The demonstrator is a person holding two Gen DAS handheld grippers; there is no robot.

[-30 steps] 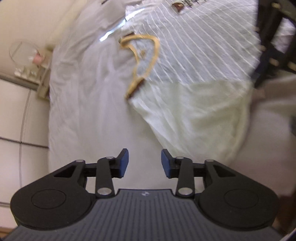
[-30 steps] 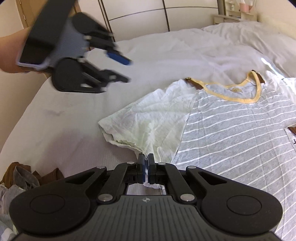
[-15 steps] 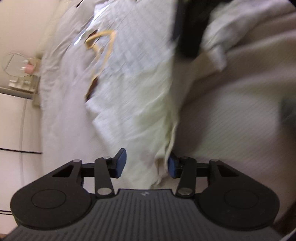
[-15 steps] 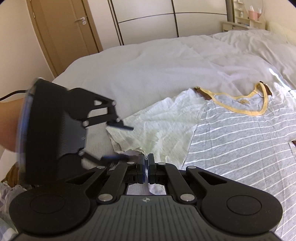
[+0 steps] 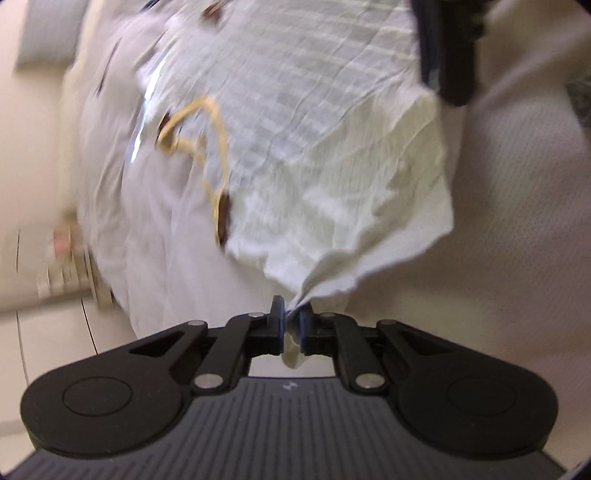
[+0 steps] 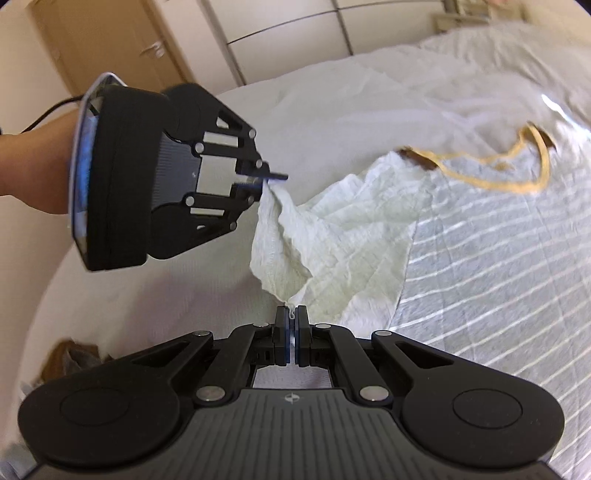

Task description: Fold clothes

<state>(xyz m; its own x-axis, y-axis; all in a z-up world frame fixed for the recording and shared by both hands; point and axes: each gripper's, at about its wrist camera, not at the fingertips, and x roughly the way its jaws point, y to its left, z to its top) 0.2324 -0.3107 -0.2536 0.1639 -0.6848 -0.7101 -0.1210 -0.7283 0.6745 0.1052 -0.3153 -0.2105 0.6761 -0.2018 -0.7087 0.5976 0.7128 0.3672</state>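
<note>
At far left of the right wrist view, a person's forearm (image 6: 26,170) enters the frame holding the left gripper (image 6: 264,181), its jaws drawn together on a pinched corner of the pale cream sleeve (image 6: 332,236) of a T-shirt (image 6: 498,266). From this pinch the sleeve hem hangs down and to the right, lifted off the bed (image 6: 147,295), to the right gripper (image 6: 291,325) at lower centre, whose blue-padded jaws are pressed narrow on a second point of the same hem. Below left, a brown and grey heap of clothing (image 6: 70,358) lies at the bed's edge, blurred. Further right, the shirt's grey body with thin white stripes lies spread flat on the white bedding, its yellow neckline (image 6: 517,177) uppermost near the right edge. Behind the bed stand a wooden door (image 6: 92,40) and pale wardrobe panels (image 6: 295,26).

In the left wrist view, much blurred, a small stand (image 5: 62,266) appears at left beside the bed (image 5: 129,221). At centre the left gripper (image 5: 291,325) clamps a bunched tip of the sleeve (image 5: 351,221), the fabric fanning away above it toward the striped body of the T-shirt (image 5: 314,92) and the neckline (image 5: 210,147). At upper right the right gripper (image 5: 447,55) shows as a dark shape at the sleeve's far edge.
</note>
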